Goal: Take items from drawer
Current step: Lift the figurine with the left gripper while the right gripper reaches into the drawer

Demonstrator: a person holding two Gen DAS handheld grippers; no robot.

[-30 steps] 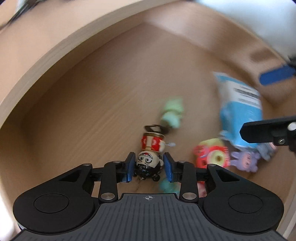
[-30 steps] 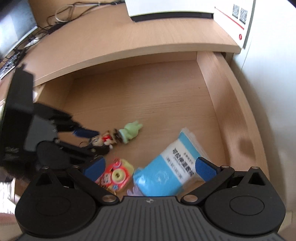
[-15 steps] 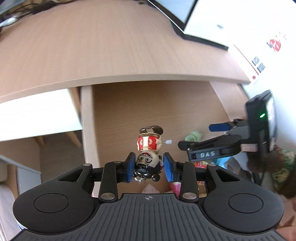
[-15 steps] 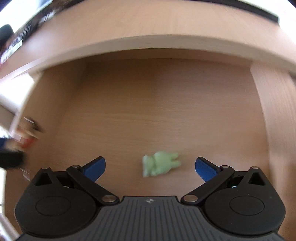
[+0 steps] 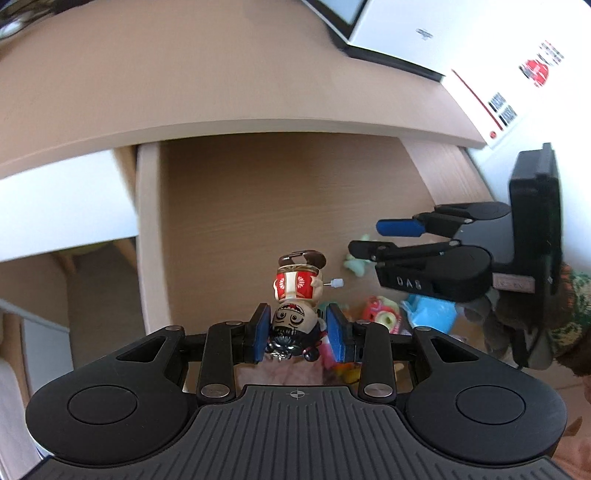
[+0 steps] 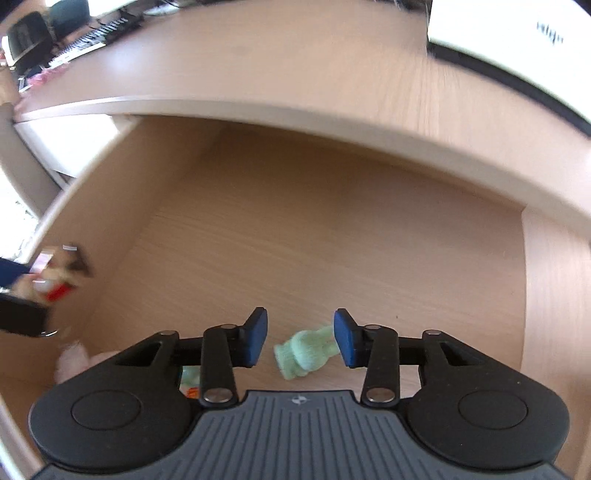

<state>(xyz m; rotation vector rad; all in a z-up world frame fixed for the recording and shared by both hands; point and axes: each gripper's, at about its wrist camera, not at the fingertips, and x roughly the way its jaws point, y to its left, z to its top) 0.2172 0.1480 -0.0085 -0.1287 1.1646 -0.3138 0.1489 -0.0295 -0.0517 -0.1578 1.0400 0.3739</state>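
My left gripper (image 5: 297,332) is shut on a small wind-up figurine (image 5: 295,291) with a painted face and a red-and-white body, held above the open drawer's (image 5: 258,206) left side. The right wrist view shows the figurine (image 6: 55,273) blurred at the left edge. My right gripper (image 6: 300,325) points down into the drawer, and its jaws are closing around a pale green rabbit toy (image 6: 306,350) lying on the drawer floor. A gap still shows beside the left pad (image 6: 256,339). In the left wrist view the right gripper (image 5: 369,238) hovers over the green toy (image 5: 354,262).
A red-and-yellow toy (image 5: 380,314) and a blue packet (image 5: 432,314) lie near the drawer's front. The desk top (image 5: 184,74) overhangs the drawer's back, with a white box (image 5: 406,29) on it. A keyboard (image 6: 92,33) sits far left. A patterned sleeve (image 5: 569,317) holds the right gripper.
My left gripper has risen out of the drawer with the figurine and rolled. My right gripper moved over the green toy, and its wide jaws have narrowed around it.
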